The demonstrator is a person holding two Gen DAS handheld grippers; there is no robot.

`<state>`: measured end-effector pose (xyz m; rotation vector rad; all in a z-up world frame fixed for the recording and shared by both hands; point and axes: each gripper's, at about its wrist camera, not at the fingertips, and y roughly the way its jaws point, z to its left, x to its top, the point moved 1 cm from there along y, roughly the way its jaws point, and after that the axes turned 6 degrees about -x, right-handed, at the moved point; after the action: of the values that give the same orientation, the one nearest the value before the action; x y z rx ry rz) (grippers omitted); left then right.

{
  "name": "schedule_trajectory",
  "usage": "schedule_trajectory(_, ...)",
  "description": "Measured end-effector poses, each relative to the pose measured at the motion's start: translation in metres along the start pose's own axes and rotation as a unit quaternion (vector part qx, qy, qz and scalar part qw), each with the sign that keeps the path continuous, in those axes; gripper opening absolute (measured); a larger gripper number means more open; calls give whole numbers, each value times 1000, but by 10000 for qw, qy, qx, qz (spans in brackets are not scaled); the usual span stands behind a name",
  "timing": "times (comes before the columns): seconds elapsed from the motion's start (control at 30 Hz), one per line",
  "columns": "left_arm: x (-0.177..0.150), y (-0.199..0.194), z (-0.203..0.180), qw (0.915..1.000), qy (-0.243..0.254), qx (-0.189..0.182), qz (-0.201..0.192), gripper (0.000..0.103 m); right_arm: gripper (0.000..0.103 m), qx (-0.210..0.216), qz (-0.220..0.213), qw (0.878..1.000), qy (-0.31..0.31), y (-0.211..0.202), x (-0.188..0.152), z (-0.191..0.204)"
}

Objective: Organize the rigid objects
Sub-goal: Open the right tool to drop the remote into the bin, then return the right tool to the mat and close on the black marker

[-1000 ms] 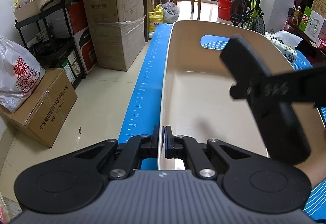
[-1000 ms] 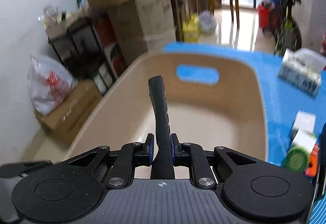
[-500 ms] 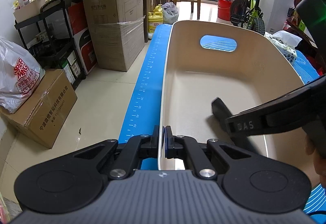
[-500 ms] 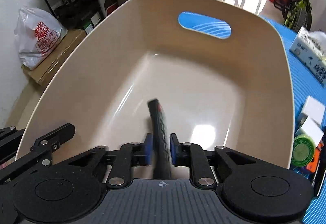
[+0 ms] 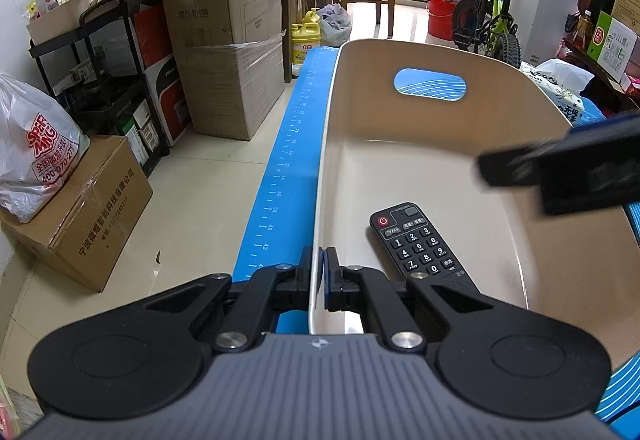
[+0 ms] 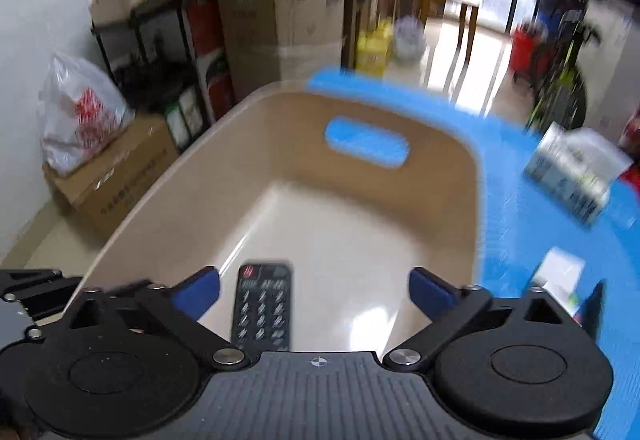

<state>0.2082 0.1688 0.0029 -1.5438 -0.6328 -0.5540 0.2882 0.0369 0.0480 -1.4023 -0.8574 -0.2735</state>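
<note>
A black remote control (image 5: 418,246) lies face up on the floor of the beige plastic tub (image 5: 440,119), near its front left corner. My left gripper (image 5: 319,278) is shut on the tub's near left rim. My right gripper (image 6: 314,294) hovers above the tub with its jaws opening wide; the remote control (image 6: 263,306) lies loose below them, touched by neither pad. In the left wrist view one blurred finger (image 5: 560,167) of the right gripper reaches in from the right, over the tub.
The tub (image 6: 280,143) stands on a blue mat (image 5: 280,179) at the table's left edge. A tissue pack (image 6: 576,171) and small boxes (image 6: 560,276) lie on the mat to the right. Cardboard boxes (image 5: 224,71), a black shelf and a bicycle stand beyond.
My right gripper carried the remote down into the tub, let it go there and lifted with its jaws spread wide. The left gripper kept its hold on the rim.
</note>
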Motion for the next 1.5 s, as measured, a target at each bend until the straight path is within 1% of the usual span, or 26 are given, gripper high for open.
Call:
schedule_trajectory(0.1, 0, 0, 0, 10000, 2, 3, -2, 5, 101, -92, -326, 9994, -54, -21, 3, -12)
schedule_trajectory(0.3, 0, 0, 0, 10000, 1, 1, -1, 5, 101, -238, -747, 9969, -7, -48, 3, -42)
schedule_trajectory(0.37, 0, 0, 0, 10000, 3, 2, -1, 5, 101, -223, -825, 9963, 51, -54, 0, -56)
schedule_trajectory(0.47, 0, 0, 0, 10000, 2, 2, -1, 5, 101, -279, -765, 9961, 353, -56, -8, -80)
schedule_trajectory(0.63, 0, 0, 0, 10000, 4, 4, -2, 5, 101, -646, -694, 9946, 428, -56, -27, -114)
schedule_trajectory(0.73, 0, 0, 0, 10000, 6, 4, -2, 5, 101, -751, -542, 9940, 579, -52, -45, -134)
schedule_trajectory(0.9, 0, 0, 0, 10000, 6, 4, -2, 5, 101, -1254, -323, 9897, 615, -46, -74, -158)
schedule_trajectory(0.97, 0, 0, 0, 10000, 5, 5, -2, 5, 101, -1350, -155, 9887, 638, -41, -85, -166)
schedule_trajectory(1.07, 0, 0, 0, 10000, 9, 9, -4, 5, 100, -1372, 91, 9876, 755, -31, -100, -174)
schedule_trajectory(1.23, -1, 0, -1, 10000, 8, 8, -3, 5, 100, -1333, 341, 9858, 960, -17, -126, -181)
schedule_trajectory(1.5, -1, 0, -1, 10000, 7, 8, -4, 5, 86, -1321, 614, 9835, 1071, 6, -147, -181)
